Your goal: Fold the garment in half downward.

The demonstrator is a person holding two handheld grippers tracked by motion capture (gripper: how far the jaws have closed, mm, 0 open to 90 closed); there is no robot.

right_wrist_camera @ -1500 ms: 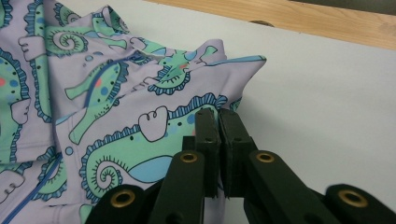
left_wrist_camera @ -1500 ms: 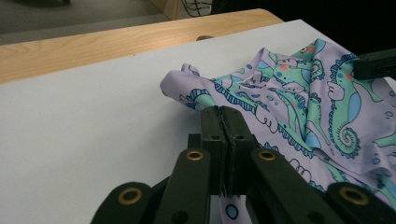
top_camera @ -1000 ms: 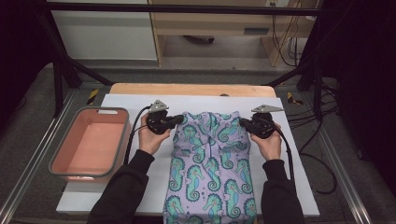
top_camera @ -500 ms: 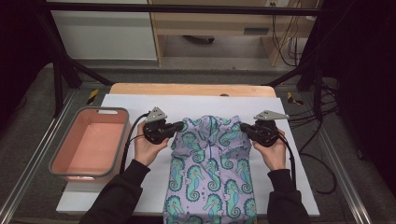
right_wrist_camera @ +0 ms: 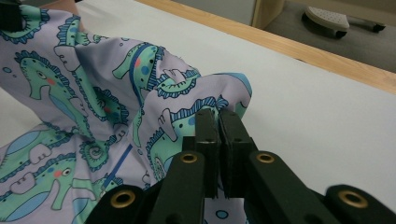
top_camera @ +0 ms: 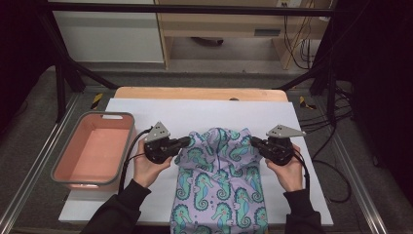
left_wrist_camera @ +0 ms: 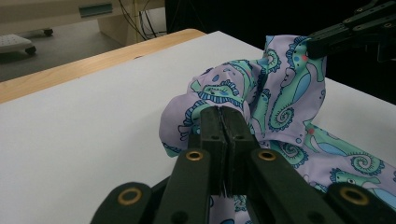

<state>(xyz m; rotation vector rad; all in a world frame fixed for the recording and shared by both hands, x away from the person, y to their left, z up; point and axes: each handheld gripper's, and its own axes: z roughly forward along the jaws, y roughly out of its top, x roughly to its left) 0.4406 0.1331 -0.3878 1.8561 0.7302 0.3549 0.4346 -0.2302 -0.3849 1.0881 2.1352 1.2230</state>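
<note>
Both grippers clamp the seahorse cloth: left gripper and right gripper pinch its far corners; its long axis runs toward the person, right of the pink bin.

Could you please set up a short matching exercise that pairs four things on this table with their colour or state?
1. seahorse cloth
2. bin
3. left gripper
4. table cover

a. white
b. pink inside, grey rim
c. shut on the cloth's far left edge
d. lilac with teal print

Pairs: 1-d, 2-b, 3-c, 4-a
</note>
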